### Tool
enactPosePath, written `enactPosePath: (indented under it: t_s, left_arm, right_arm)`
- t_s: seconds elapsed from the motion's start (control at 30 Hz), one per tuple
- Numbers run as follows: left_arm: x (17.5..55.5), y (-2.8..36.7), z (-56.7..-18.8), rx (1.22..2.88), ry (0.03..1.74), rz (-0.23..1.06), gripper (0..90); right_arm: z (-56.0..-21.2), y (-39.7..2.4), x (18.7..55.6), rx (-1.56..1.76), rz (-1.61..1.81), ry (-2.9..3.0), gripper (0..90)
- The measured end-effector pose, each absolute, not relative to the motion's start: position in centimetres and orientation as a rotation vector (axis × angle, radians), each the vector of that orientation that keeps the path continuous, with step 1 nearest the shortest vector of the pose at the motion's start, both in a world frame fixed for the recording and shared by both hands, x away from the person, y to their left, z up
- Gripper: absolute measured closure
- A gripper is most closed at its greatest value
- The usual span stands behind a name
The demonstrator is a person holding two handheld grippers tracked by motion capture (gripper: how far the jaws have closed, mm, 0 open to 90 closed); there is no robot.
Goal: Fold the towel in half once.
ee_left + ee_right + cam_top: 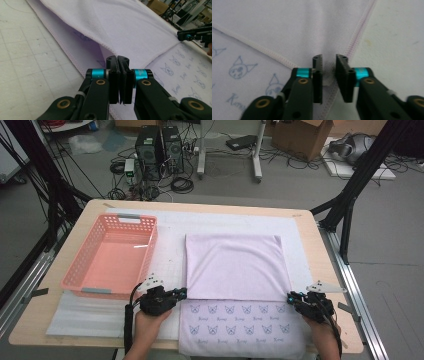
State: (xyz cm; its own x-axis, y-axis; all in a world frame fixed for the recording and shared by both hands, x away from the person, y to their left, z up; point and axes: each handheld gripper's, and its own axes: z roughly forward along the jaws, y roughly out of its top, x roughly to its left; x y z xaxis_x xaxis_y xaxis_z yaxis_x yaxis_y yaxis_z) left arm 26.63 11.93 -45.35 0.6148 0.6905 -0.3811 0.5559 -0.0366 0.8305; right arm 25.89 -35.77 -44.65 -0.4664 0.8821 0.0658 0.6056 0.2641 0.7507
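A lilac towel (pixel 235 265) lies on the table with its far half folded toward me, plain side up, and its printed near part (pixel 240 320) uncovered. My left gripper (pixel 184 293) is at the flap's near left corner; in the left gripper view (pixel 117 58) the jaws stand pressed together on that corner of the towel (pixel 130 27). My right gripper (pixel 290 296) is at the flap's near right corner. In the right gripper view (pixel 329 58) its jaws stand a little apart, and the stitched corner of the towel (pixel 287 27) lies between them without being pinched.
A pink plastic basket (pixel 75 265) stands empty at the left on a white mat (pixel 165 220). The wooden table's right edge (pixel 327 270) runs close to my right hand. Black frame legs, cables and computer boxes are on the floor beyond.
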Motion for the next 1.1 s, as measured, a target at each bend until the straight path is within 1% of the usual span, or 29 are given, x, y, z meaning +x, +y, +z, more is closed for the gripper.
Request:
enactPosePath:
  t_s: [0.07, 0.17, 0.43, 0.6, 0.77, 1.1]
  left_arm:
    - [26.6, 12.0, -45.4, 1.703, 1.034, 0.144, 87.3]
    - [26.3, 12.1, -45.4, 1.704, 1.031, 0.139, 87.4]
    - [24.5, 12.4, -44.5, 1.689, 1.001, 0.125, 87.4]
    - [23.2, 12.7, -44.8, 1.685, 1.007, 0.115, 87.4]
    - [21.8, 12.5, -44.8, 1.683, 1.0, 0.118, 87.4]
    - [17.9, 12.6, -44.6, 1.681, 0.993, 0.122, 87.4]
  right_arm:
    - [-44.5, -35.7, 25.9, 1.348, 1.02, 2.187, 86.1]
    - [-44.4, -35.8, 25.6, 1.347, 1.027, 2.18, 87.0]
    - [-43.8, -36.4, 23.7, 1.344, 1.084, 2.194, 87.1]
    - [-43.8, -36.7, 22.4, 1.349, 1.099, 2.208, 87.1]
    - [-43.7, -36.7, 20.8, 1.345, 1.102, 2.204, 87.1]
    - [-42.9, -37.1, 16.8, 1.314, 1.131, 2.201, 87.1]
